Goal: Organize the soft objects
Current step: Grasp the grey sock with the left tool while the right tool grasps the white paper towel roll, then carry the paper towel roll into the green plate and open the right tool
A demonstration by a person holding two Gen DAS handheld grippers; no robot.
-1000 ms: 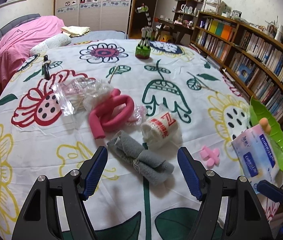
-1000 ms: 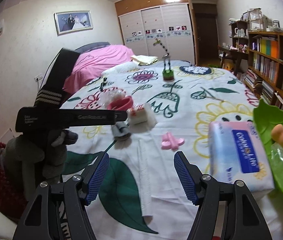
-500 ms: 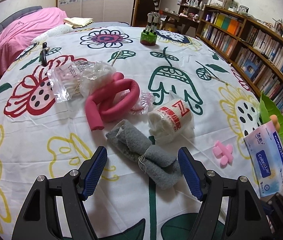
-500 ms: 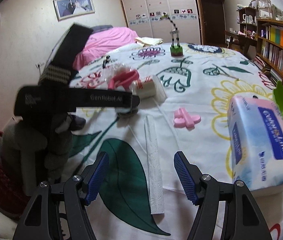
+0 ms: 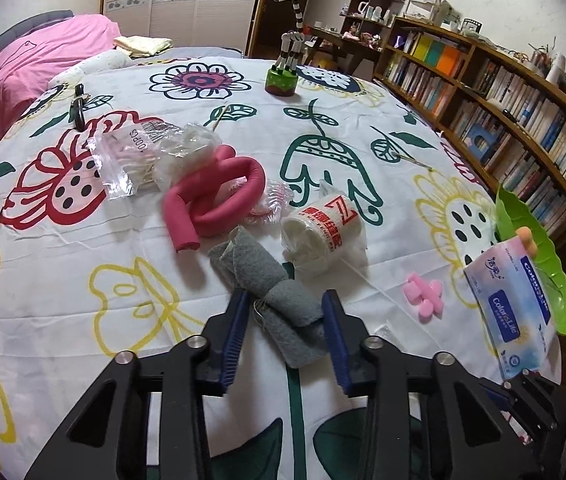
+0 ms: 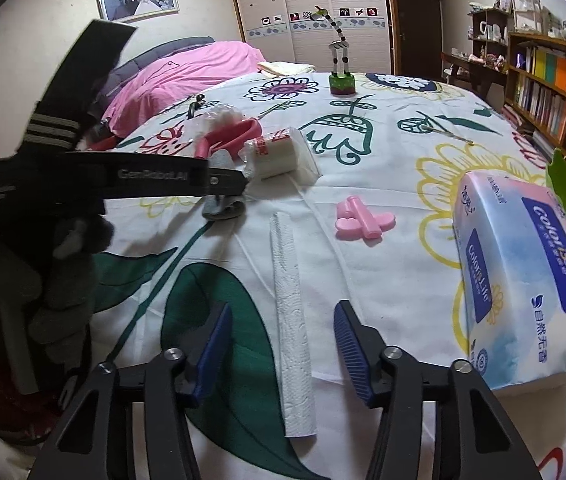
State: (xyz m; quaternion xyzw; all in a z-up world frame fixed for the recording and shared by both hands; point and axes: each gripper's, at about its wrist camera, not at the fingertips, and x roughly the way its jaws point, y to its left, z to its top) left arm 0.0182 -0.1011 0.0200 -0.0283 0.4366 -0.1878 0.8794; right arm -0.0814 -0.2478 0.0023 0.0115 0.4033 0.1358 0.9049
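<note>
My left gripper [image 5: 286, 322] is closing around the near end of the grey felt roll [image 5: 271, 286] on the bed [image 5: 63, 260]; soft and light, it should squash. My right gripper [image 6: 281, 350] is closing astride the rolled paper towel [image 6: 291, 312], flimsy, not yet pinched.
</note>
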